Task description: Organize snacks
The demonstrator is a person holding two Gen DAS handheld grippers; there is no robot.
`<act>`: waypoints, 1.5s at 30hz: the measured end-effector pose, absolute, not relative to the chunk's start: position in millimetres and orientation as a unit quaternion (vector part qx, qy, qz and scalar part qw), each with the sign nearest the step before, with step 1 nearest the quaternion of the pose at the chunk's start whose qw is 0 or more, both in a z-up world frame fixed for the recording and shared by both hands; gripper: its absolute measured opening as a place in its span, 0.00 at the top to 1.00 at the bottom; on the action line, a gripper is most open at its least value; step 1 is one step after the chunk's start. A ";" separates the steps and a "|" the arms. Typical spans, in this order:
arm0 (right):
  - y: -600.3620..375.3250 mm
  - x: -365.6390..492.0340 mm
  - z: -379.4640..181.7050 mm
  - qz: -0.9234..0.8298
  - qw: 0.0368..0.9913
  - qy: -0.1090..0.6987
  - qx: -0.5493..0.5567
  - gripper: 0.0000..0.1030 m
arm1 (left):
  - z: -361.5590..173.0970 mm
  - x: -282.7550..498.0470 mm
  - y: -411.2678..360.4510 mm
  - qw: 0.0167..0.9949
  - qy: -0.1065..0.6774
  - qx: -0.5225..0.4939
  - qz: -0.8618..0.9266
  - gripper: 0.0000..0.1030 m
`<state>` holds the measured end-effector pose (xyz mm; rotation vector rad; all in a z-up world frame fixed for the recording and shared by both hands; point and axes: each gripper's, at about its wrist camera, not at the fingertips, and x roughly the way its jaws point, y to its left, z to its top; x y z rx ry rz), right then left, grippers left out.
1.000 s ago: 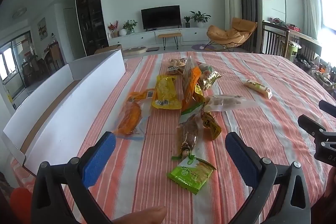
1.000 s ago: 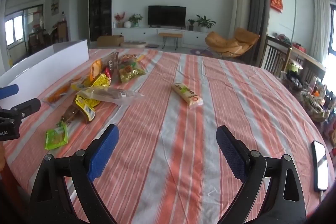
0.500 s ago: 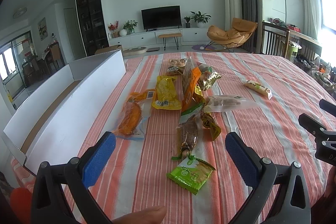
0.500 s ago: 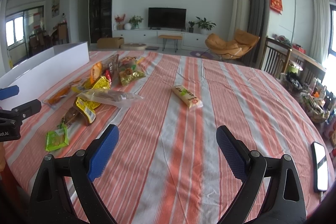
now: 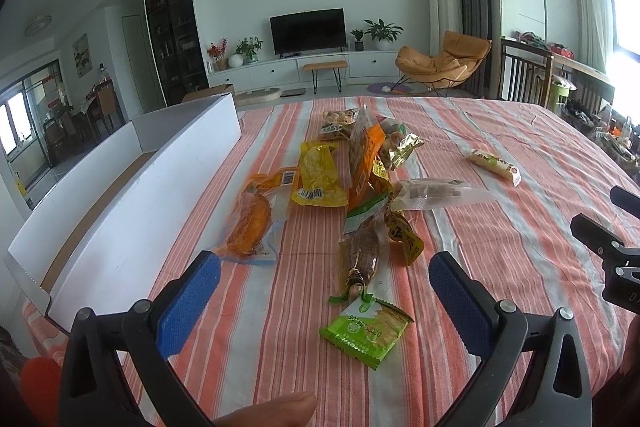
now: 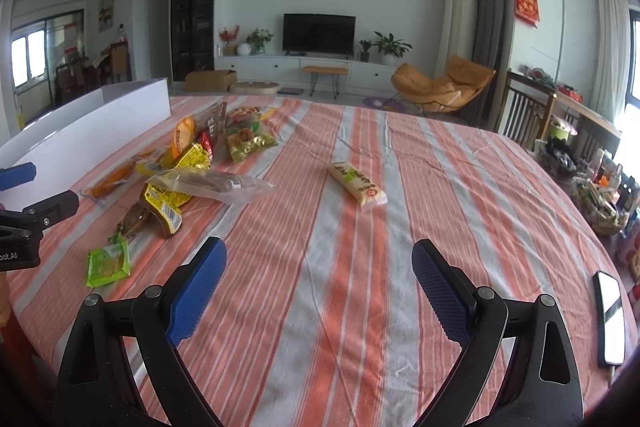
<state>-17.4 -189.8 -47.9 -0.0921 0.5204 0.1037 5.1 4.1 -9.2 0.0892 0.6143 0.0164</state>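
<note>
Nothing has been gathered yet, so the task is judged to be at its start. The snacks lie loose on the striped worktop (image 5: 500,227): a pile (image 5: 360,179) in the middle, with a green packet (image 5: 366,327) at its near end and an orange pack (image 5: 248,223) on its left side. A pale bar (image 6: 357,185) lies alone, well apart to the right of the pile. A white box (image 5: 132,211) stands open along the left edge of the worktop, and no snack can be seen in it.

The left gripper (image 5: 324,287) is held above the near end of the pile, its fingers spread wide and holding nothing; the green packet lies just below and between them. The right gripper (image 6: 320,275) is held over bare cloth, fingers likewise spread and empty, with the pale bar farther off ahead.

The next move is judged to be a pick. The left gripper would have to be lowered onto the green packet and closed across its flat, thin wrapper, which may slip or crumple.
</note>
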 end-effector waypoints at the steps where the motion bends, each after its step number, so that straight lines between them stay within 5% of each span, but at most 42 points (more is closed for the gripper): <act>1: -190.0 -17.6 -48.2 0.051 0.964 0.257 -0.045 0.07 | -9.4 5.3 4.0 0.952 0.303 0.044 0.008 0.00; 45: -190.5 -16.4 -50.0 0.052 0.963 0.261 -0.043 0.07 | -13.0 5.5 5.7 0.951 0.306 0.047 0.013 0.00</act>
